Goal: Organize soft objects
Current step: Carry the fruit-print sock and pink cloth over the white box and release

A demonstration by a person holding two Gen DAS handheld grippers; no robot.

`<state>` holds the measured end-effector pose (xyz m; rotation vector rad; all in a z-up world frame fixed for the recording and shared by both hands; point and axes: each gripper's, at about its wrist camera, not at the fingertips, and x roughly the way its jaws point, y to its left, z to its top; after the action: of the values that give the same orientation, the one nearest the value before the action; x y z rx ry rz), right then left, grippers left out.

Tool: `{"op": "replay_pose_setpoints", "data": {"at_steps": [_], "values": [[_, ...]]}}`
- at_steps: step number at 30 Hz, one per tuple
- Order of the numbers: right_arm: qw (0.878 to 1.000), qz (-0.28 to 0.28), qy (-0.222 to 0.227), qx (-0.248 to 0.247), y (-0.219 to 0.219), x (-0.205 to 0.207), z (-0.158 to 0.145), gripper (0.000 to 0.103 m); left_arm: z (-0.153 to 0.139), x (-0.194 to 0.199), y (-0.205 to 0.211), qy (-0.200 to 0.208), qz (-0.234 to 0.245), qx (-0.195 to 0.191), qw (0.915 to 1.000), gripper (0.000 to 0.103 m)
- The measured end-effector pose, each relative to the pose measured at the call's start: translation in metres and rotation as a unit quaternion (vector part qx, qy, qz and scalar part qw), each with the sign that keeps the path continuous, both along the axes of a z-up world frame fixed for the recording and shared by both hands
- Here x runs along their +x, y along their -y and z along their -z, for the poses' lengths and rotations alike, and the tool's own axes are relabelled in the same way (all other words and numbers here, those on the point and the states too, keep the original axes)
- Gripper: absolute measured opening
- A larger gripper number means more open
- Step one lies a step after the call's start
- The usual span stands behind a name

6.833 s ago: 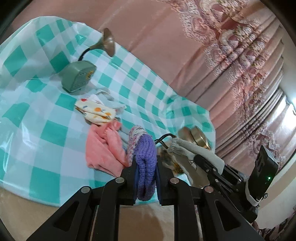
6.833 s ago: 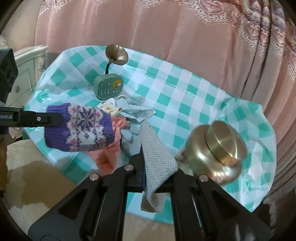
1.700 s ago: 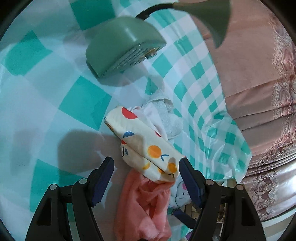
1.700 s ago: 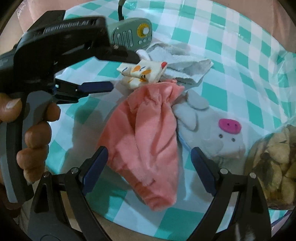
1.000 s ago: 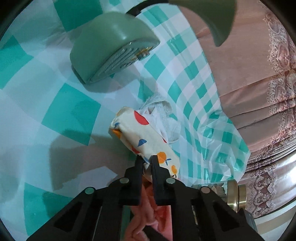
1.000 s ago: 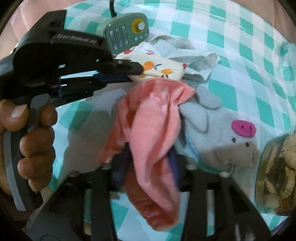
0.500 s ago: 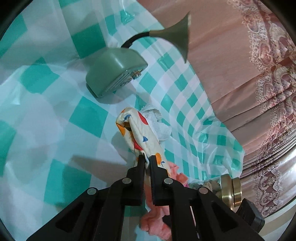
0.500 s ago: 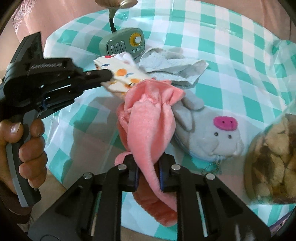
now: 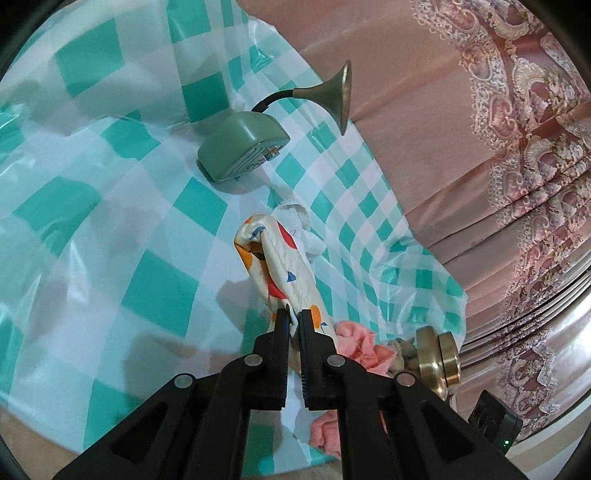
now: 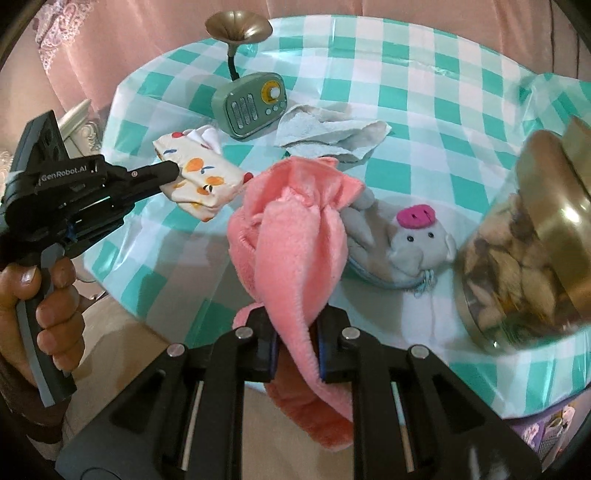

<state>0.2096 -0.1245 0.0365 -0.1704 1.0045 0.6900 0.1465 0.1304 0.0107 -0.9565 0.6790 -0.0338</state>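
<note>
My left gripper is shut on a cream cloth printed with oranges, which hangs clear of the checked tablecloth. In the right wrist view the same printed cloth sticks out of the left gripper, held by a hand at the left. My right gripper is shut on a pink fleece cloth, lifted and draped over its fingers. A grey plush pig lies on the table just right of the pink cloth. A pale grey towel lies crumpled behind it.
A green retro radio with a brass horn stands at the back of the table. A glass jar with a brass lid stands at the right edge. Pink curtains hang behind. The table's near edge drops to a beige floor.
Both grippers have risen and drawn back from the table, each carrying its cloth. The printed cloth now hangs off the tablecloth and the pink fleece is pulled higher off the plush pig.
</note>
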Motion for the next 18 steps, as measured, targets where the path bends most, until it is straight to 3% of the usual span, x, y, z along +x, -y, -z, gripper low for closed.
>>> {"op": "replay_pose_setpoints", "data": {"at_steps": [10, 18], "values": [[0.999, -0.047, 0.012, 0.001, 0.026, -0.048, -0.011, 0.019, -0.006, -0.031, 0.016, 0.004, 0.008, -0.002, 1.0, 0.005], [0.999, -0.021, 0.03, 0.005, 0.064, -0.068, -0.031, 0.019, -0.019, -0.047, 0.05, 0.013, 0.045, 0.0, 0.9989, 0.005]]}}
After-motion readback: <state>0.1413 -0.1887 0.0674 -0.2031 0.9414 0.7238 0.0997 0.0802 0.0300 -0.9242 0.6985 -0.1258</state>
